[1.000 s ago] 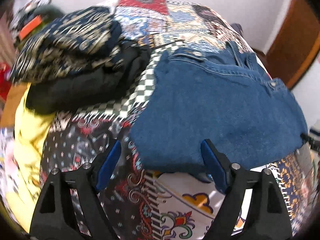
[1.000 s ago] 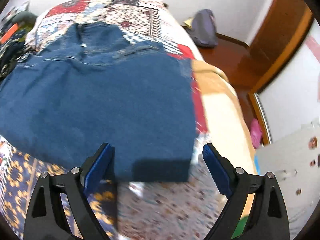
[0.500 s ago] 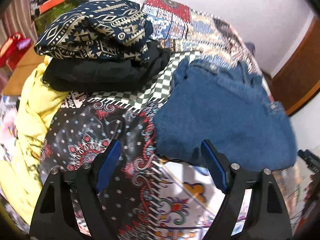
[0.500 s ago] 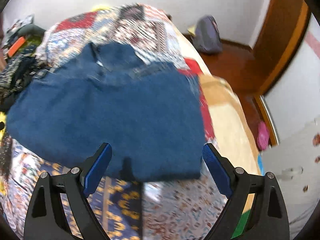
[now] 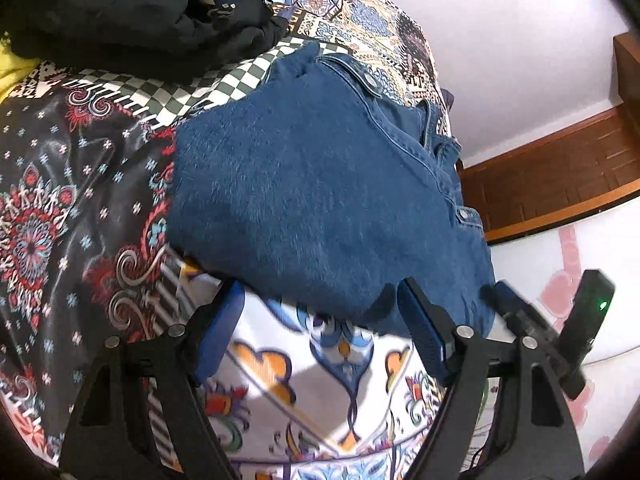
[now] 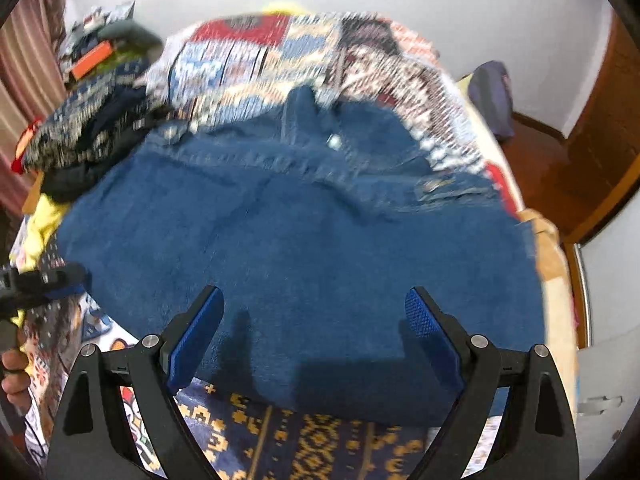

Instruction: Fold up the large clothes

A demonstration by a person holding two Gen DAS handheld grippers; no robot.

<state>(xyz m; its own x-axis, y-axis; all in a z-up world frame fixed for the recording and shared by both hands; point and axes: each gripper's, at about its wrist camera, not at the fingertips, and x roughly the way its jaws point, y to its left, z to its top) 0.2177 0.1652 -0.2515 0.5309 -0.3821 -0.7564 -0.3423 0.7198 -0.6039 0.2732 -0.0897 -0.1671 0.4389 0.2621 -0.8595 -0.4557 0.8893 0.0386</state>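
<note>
Folded blue denim jeans (image 5: 320, 200) lie flat on a patchwork bedspread (image 5: 48, 208), waistband at the far side. My left gripper (image 5: 320, 320) is open and empty just before the jeans' near edge. My right gripper (image 6: 314, 320) is open and empty, its fingertips over the near part of the jeans (image 6: 304, 240). The right gripper's blue pad (image 5: 510, 300) shows at the right in the left wrist view. The left gripper (image 6: 36, 284) shows at the left edge in the right wrist view.
A pile of dark patterned and black clothes (image 5: 152, 12) sits at the far left of the bed, also seen in the right wrist view (image 6: 88, 136). A yellow garment (image 6: 44, 220) lies beside it. A wooden door (image 6: 600, 140) and a dark bag (image 6: 492, 92) are to the right.
Both grippers have moved closer to the jeans' near edge. The left has swung right and lower. The right now reaches over the denim. The jeans lie as before.
</note>
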